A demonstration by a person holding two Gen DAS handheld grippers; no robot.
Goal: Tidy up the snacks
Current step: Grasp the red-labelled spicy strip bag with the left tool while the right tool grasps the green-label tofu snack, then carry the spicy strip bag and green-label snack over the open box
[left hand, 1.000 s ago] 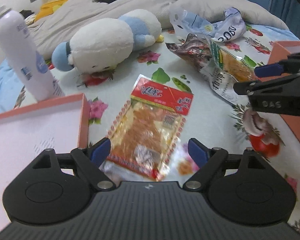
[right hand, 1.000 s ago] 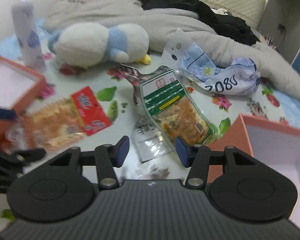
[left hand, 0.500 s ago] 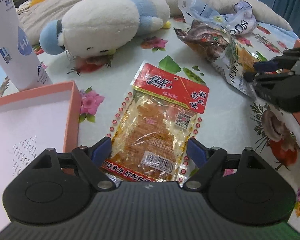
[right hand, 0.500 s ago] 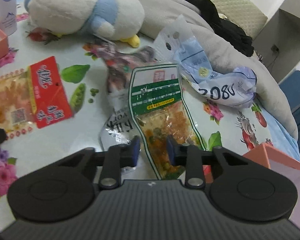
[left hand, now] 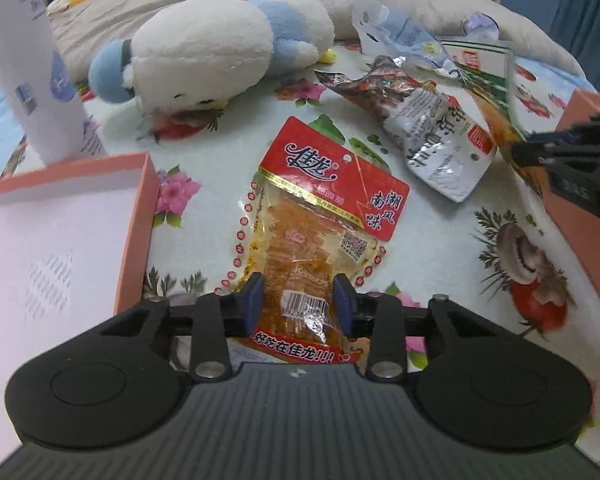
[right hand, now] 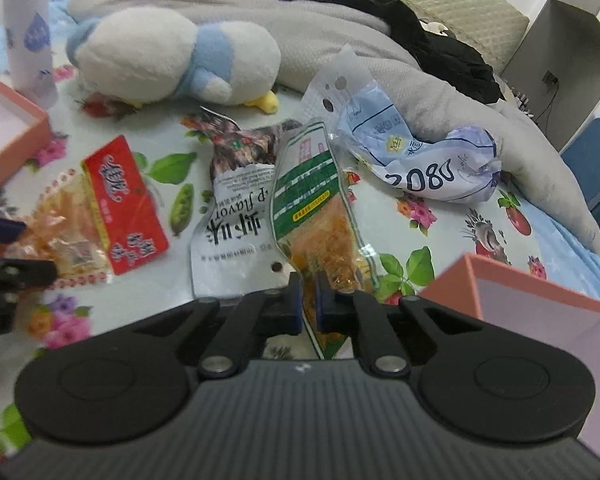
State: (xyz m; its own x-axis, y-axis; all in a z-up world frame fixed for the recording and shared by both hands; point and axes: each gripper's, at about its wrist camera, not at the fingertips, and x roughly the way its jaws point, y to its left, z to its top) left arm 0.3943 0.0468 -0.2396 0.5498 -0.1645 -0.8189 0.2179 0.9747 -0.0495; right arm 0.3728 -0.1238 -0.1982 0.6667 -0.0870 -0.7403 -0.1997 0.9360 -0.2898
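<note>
A red-topped snack packet lies flat on the flowered sheet; it also shows in the right wrist view. My left gripper straddles its near end, jaws partly closed with the packet between them. My right gripper is shut on the near end of a green-topped snack packet, which is lifted and bent. A silver and brown packet lies beside it, and a crumpled blue and white packet lies behind. The right gripper shows at the right of the left wrist view.
A pink open box sits at the left and another pink box at the right. A white and blue plush toy and a white bottle stand behind. Grey bedding lies at the back.
My left gripper's jaws narrowed around the red-topped packet. My right gripper moved onto the green-topped packet, closed on it and raised its end.
</note>
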